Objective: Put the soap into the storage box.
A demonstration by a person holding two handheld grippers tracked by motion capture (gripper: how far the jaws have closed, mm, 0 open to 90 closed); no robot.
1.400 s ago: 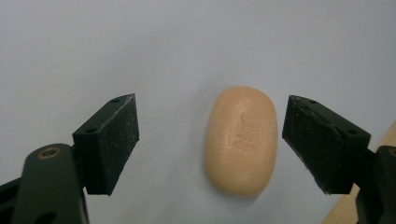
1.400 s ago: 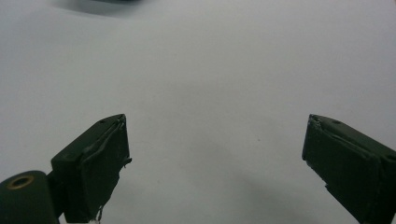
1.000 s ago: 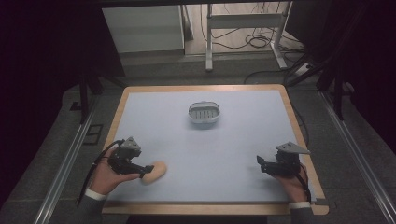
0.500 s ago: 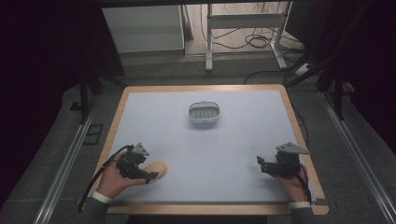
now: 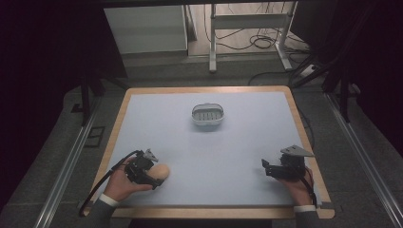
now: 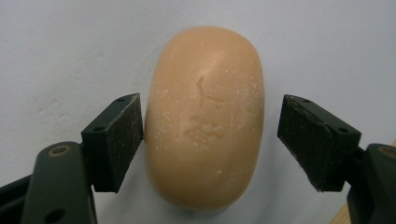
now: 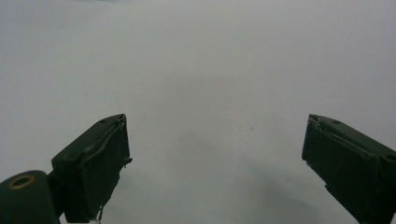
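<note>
Pale blue worktop (image 5: pixel 237 142) with a wooden edge, in a dark room. Grey floor (image 5: pixel 157 71) and cables (image 5: pixel 247 40) behind. Small dish (image 5: pixel 207 114) near the far middle. Soap (image 6: pixel 204 116) flat near the front left, between the open left tongs (image 6: pixel 210 140), one jaw touching. Right tongs (image 7: pixel 215 163) apart, over bare top.

Soap bar (image 6: pixel 204 121) between the fingers (image 6: pixel 116 140) waxy, matt, faintly scuffed; finger pads matt black plastic; table (image 5: pixel 237 147) top smooth matt, wood-edged
</note>
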